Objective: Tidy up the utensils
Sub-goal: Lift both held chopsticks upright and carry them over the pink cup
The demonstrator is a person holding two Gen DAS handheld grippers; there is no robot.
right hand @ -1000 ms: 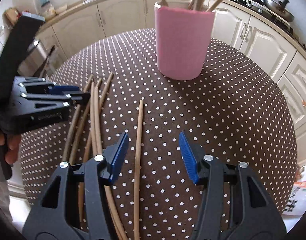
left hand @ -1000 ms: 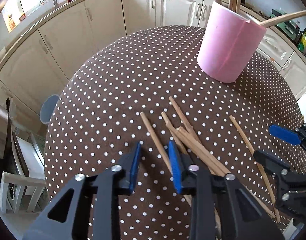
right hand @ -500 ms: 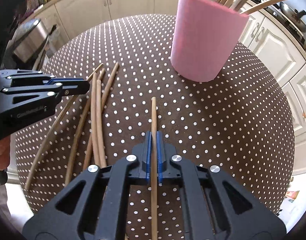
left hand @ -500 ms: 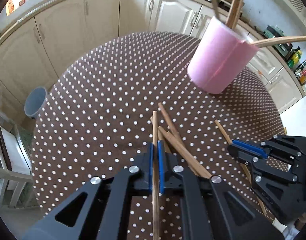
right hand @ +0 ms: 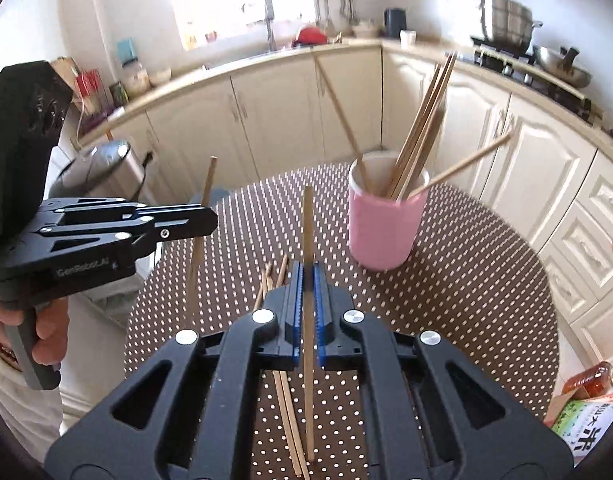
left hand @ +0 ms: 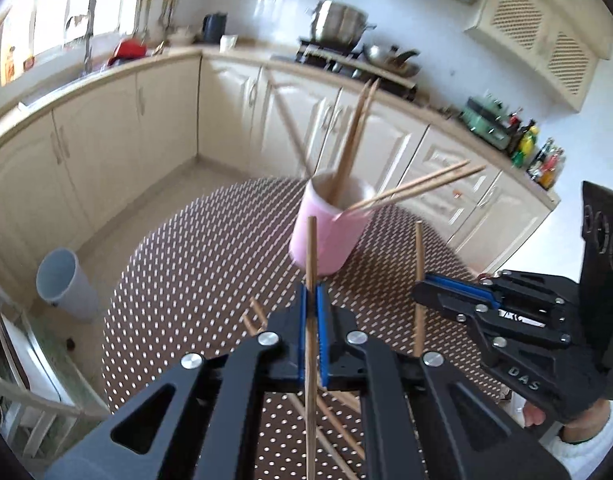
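Note:
My left gripper (left hand: 312,300) is shut on a wooden chopstick (left hand: 311,248) and holds it upright, lifted above the table. My right gripper (right hand: 308,280) is shut on another chopstick (right hand: 307,220), also upright and lifted. Each gripper shows in the other's view: the right one (left hand: 420,294) with its stick, the left one (right hand: 210,220) with its stick. A pink holder cup (left hand: 326,236) (right hand: 382,220) stands on the dotted table farther ahead, with several chopsticks leaning out of it. Loose chopsticks (right hand: 284,400) (left hand: 330,424) lie on the table below the grippers.
The round table has a brown polka-dot cloth (right hand: 466,300). Cream kitchen cabinets (left hand: 146,128) curve around behind it. A grey bin (left hand: 62,284) stands on the floor at left. A box and bottle (right hand: 586,404) sit off the table's right edge.
Both grippers closed on a chopstick a moment ago on the table; now both have lifted and tilted up, holding the sticks upright in the air.

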